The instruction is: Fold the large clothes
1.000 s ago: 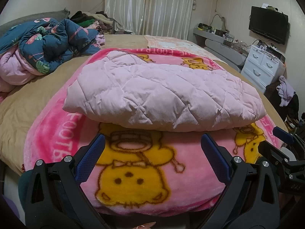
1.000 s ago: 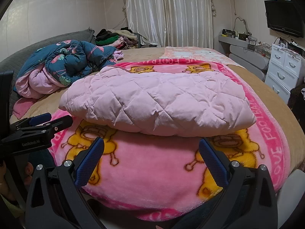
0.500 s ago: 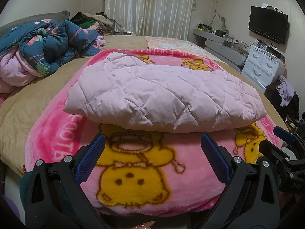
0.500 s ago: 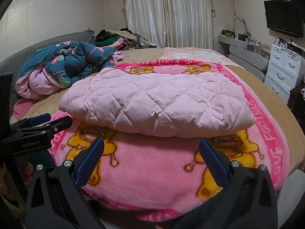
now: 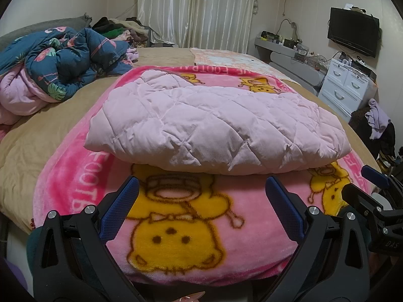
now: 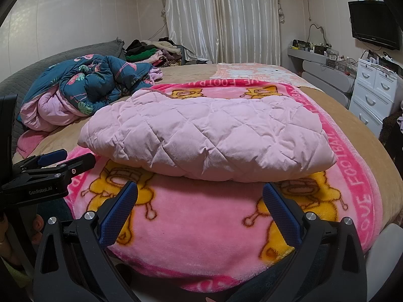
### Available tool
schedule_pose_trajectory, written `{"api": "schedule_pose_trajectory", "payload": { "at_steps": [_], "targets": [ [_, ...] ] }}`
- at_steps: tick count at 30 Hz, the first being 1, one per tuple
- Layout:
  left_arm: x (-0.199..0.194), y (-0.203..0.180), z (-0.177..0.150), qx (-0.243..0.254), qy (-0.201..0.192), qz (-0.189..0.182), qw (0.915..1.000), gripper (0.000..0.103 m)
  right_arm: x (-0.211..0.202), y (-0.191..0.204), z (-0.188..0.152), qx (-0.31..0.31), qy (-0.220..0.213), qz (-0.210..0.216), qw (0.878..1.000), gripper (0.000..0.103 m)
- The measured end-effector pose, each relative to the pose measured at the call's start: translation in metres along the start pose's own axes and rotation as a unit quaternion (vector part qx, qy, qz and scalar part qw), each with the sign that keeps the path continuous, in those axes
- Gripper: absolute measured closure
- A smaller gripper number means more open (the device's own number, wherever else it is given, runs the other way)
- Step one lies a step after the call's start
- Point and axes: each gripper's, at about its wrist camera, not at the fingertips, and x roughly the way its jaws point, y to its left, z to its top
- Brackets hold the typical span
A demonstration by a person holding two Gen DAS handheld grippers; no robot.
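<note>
A pale pink quilted garment lies folded into a thick pad on a pink cartoon blanket on the bed; it also shows in the right wrist view. My left gripper is open and empty, held just short of the pad's near edge. My right gripper is open and empty, also just in front of the pad. The left gripper shows at the left edge of the right wrist view; the right gripper shows at the right edge of the left wrist view.
A crumpled blue floral duvet lies at the bed's left. A clothes pile sits at the far end by the curtains. White drawers and a wall TV stand on the right. The tan bedsheet surrounds the blanket.
Both grippers have barely shifted; the view has drifted very slightly. The folded garment has not moved.
</note>
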Motion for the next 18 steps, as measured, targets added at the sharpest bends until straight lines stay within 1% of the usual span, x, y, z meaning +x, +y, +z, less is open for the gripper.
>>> {"api": "schedule_pose_trajectory", "payload": {
  "at_steps": [18],
  "targets": [
    [-0.0015,0.0018,0.0005,0.002,-0.002,-0.001,1.0,0.009,0.0003,0.0001,-0.0001,0.0,0.001,0.0,1.0,0.004]
  ]
}}
